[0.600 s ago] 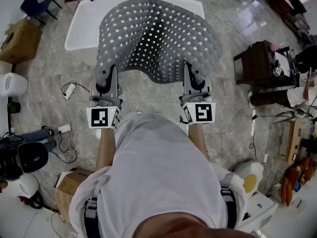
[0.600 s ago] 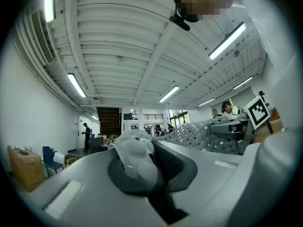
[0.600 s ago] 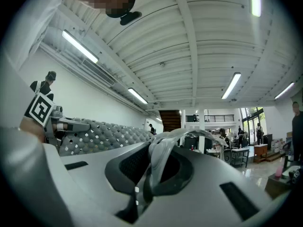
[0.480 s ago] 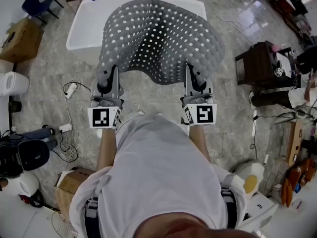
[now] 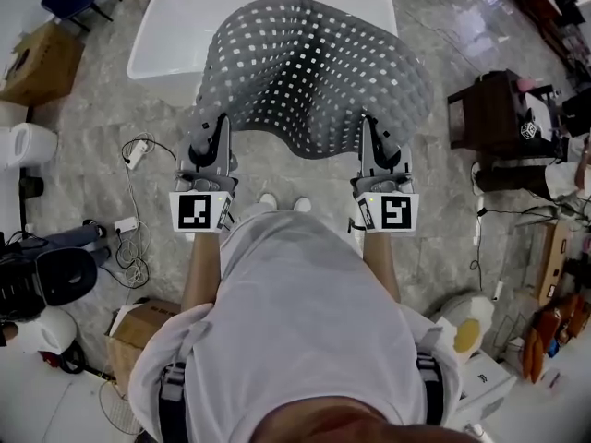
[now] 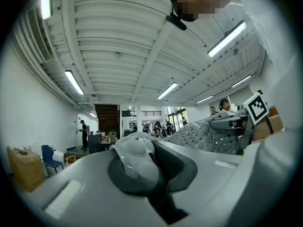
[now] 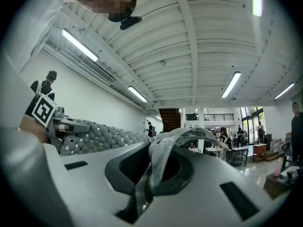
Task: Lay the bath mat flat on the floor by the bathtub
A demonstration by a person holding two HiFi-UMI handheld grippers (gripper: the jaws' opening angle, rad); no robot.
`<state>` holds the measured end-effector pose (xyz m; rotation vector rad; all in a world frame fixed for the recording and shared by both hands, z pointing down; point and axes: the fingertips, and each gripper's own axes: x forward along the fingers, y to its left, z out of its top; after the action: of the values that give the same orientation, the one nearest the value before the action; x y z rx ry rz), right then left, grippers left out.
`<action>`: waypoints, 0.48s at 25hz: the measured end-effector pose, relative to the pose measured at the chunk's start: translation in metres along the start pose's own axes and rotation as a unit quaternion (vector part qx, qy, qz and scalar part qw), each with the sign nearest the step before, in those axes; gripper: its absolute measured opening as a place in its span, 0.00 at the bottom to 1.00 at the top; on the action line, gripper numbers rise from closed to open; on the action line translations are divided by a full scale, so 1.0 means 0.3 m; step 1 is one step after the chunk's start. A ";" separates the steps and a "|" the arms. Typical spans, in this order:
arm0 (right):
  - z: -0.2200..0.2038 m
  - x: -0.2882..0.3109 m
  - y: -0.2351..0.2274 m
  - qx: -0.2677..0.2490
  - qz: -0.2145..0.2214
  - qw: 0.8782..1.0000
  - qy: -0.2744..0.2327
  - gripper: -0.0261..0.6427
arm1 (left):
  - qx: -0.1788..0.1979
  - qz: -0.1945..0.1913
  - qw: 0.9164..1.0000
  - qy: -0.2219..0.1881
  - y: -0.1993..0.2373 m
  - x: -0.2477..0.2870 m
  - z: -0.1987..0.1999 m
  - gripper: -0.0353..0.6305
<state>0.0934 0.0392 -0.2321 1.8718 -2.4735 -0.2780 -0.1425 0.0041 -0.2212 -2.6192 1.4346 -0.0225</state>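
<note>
Fingers of the left gripper (image 5: 211, 129) and right gripper (image 5: 377, 138) are clamped on the near corners of the bath mat (image 5: 309, 72). The mat hangs bowed before the bathtub (image 5: 166, 35), apparently overlapping its near rim. It is not yet lowered or flattened onto the floor (image 5: 277, 169) beside the bathtub.

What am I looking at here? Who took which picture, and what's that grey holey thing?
No robot: a person holds a hand-operated gripper in each hand; the marked cubes are part of them. One picture comes from a camera on the person's head, looking down; the other two from cameras riding on each gripper. The left gripper and right gripper are each shut on an edge of the grey bath mat, held up off the floor near the white bathtub.
</note>
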 end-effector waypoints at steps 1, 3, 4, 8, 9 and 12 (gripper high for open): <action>-0.006 0.001 -0.004 0.000 0.000 1.000 0.002 0.07 | -0.002 0.000 1.000 0.002 -0.003 0.003 -0.007 0.08; -0.018 0.003 -0.016 0.001 0.002 1.000 0.005 0.07 | -0.003 0.001 1.000 0.005 -0.014 0.013 -0.018 0.08; -0.025 0.003 -0.024 0.001 0.002 1.000 0.006 0.07 | -0.003 0.001 1.000 0.007 -0.021 0.020 -0.023 0.08; -0.055 0.000 -0.062 0.009 -0.002 1.000 0.011 0.07 | 0.000 -0.005 1.000 0.014 -0.042 0.056 -0.046 0.08; -0.062 0.004 -0.066 0.011 -0.003 1.000 0.012 0.07 | 0.000 -0.007 1.000 0.014 -0.042 0.064 -0.050 0.08; -0.082 0.030 -0.063 0.015 -0.003 1.000 0.014 0.07 | -0.001 -0.007 1.000 0.005 -0.023 0.078 -0.051 0.08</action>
<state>0.1121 0.0226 -0.2118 1.8809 -2.4688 -0.2134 -0.1253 -0.0138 -0.2067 -2.6344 1.4201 -0.0343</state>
